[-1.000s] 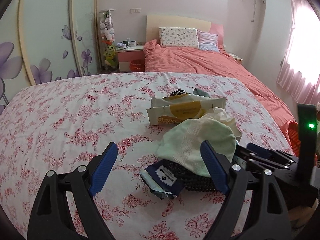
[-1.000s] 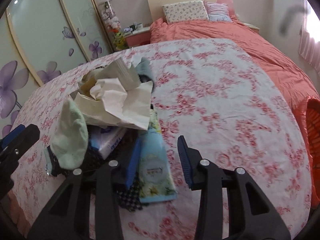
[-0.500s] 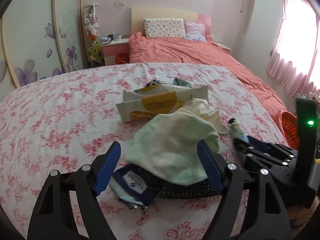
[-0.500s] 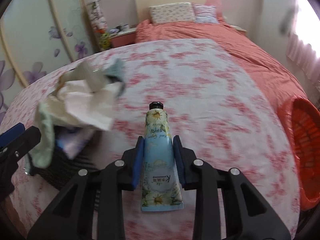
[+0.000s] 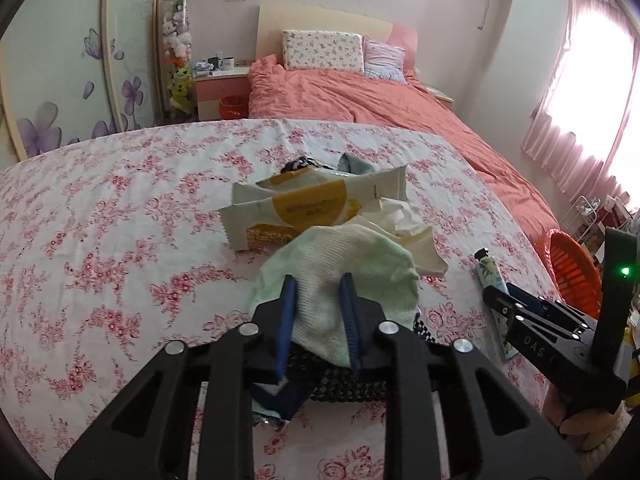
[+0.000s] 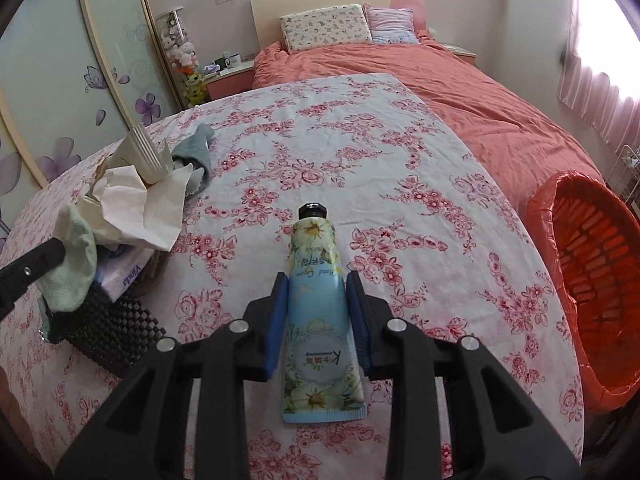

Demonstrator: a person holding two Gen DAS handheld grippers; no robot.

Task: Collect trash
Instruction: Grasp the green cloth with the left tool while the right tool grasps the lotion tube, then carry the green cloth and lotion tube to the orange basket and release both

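Left wrist view is showing the left claw [image 5: 318,312] closing on the green cloth [image 5: 340,272], risking dragging the pile, while the right claw [image 6: 316,312] is clamping the hand-cream tube [image 6: 318,308].

pale green cloth [image 5: 340,276], orange basket [image 6: 588,264]

Home bedroom, coral-quilted bed [image 5: 360,96], pillows [image 5: 323,50], nightstand [image 5: 220,86], pink curtains [image 5: 580,92]
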